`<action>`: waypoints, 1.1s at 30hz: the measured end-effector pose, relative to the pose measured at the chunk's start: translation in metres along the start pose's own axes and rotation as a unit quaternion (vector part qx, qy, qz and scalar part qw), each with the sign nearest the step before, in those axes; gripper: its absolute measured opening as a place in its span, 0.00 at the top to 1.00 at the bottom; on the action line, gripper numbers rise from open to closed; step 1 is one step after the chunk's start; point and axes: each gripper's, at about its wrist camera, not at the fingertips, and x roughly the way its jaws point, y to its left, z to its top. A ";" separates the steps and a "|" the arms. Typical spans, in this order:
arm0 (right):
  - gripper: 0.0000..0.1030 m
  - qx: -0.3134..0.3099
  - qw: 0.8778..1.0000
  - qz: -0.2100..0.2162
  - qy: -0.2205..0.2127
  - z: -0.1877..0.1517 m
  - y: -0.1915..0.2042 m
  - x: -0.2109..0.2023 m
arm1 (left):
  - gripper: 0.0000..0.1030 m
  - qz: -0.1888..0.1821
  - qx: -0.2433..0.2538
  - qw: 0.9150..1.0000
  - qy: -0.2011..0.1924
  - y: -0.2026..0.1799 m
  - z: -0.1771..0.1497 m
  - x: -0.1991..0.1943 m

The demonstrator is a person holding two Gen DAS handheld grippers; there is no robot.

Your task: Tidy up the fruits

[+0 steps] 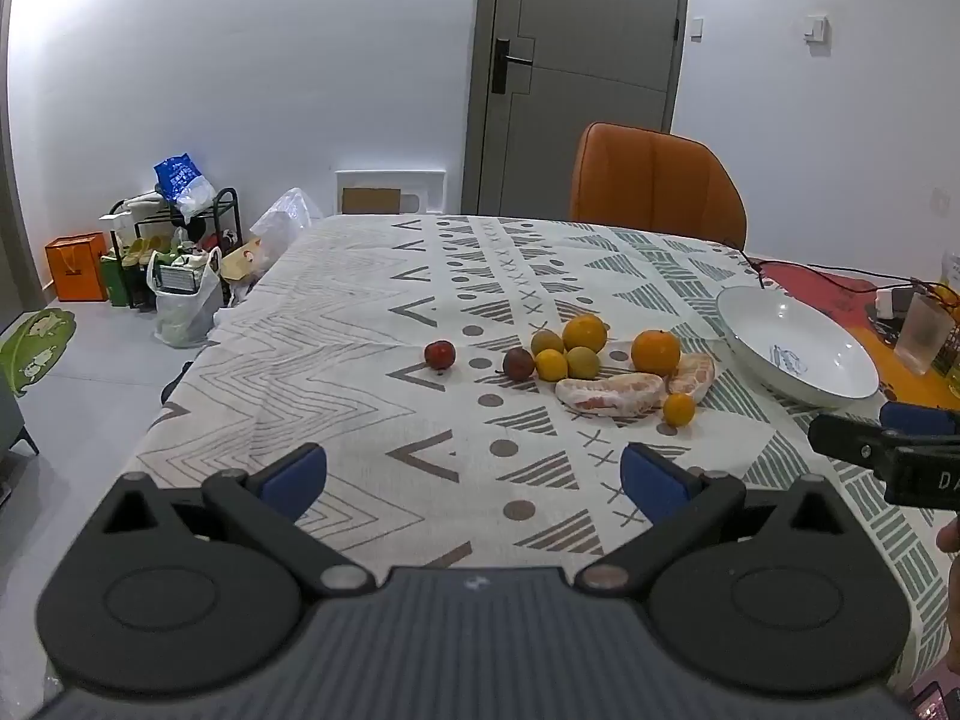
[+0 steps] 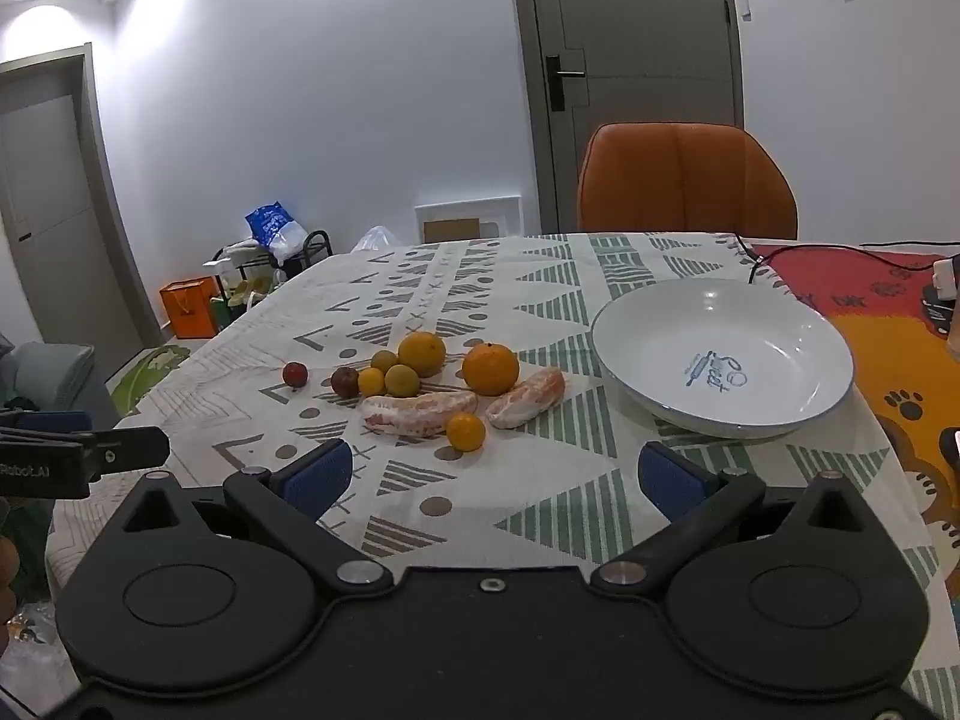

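Fruits (image 2: 420, 387) lie loose in a cluster on the patterned tablecloth (image 1: 360, 324), left of the white dish (image 2: 780, 420), which holds nothing yet. My left gripper (image 1: 474, 474) and my right gripper (image 2: 492, 474) both hover short of the cluster, jaws spread wide with nothing between them. Risks noted: the round pieces — two large oranges (image 2: 490, 368), the small yellow-green ones, the small orange (image 2: 465, 432) nearest me — sit touching or close together, so a pad coming in off-centre could nudge a neighbour and set it rolling; the red fruit (image 2: 294, 374), apart on the left, lies nearest the table's left edge. The two peeled pomelo segments (image 2: 420, 413) look soft; I judge a hard pinch would tear them. Orientation: the longer segment runs left to right across my view, ends slightly upturned — the shorter segment (image 2: 528, 397) slants up to the right, towards the dish. The round fruits have no long axis.
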 end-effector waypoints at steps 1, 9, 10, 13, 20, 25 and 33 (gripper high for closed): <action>0.00 0.000 1.000 0.000 0.000 0.001 0.000 0.000 | 0.00 0.000 0.000 1.000 0.000 0.000 0.000 0.000; 0.00 -0.002 1.000 0.001 -0.002 0.001 0.001 -0.001 | 0.00 0.000 0.000 1.000 0.000 0.000 0.001 -0.001; 0.00 -0.001 1.000 0.001 -0.002 0.002 0.000 -0.001 | 0.00 0.000 0.000 1.000 0.000 0.000 0.001 -0.001; 0.00 0.000 1.000 0.001 -0.001 0.001 0.000 -0.002 | 0.00 -0.001 0.000 1.000 0.000 0.000 0.000 -0.001; 0.00 -0.002 1.000 -0.002 -0.003 0.000 0.000 -0.003 | 0.00 -0.004 -0.001 1.000 -0.002 -0.002 0.002 -0.004; 0.00 -0.002 1.000 -0.004 -0.005 0.000 0.000 -0.004 | 0.00 -0.007 -0.002 1.000 -0.002 -0.002 0.001 -0.005; 0.00 -0.003 1.000 -0.003 -0.003 -0.001 0.000 -0.003 | 0.00 -0.010 -0.004 1.000 0.000 -0.002 -0.001 -0.003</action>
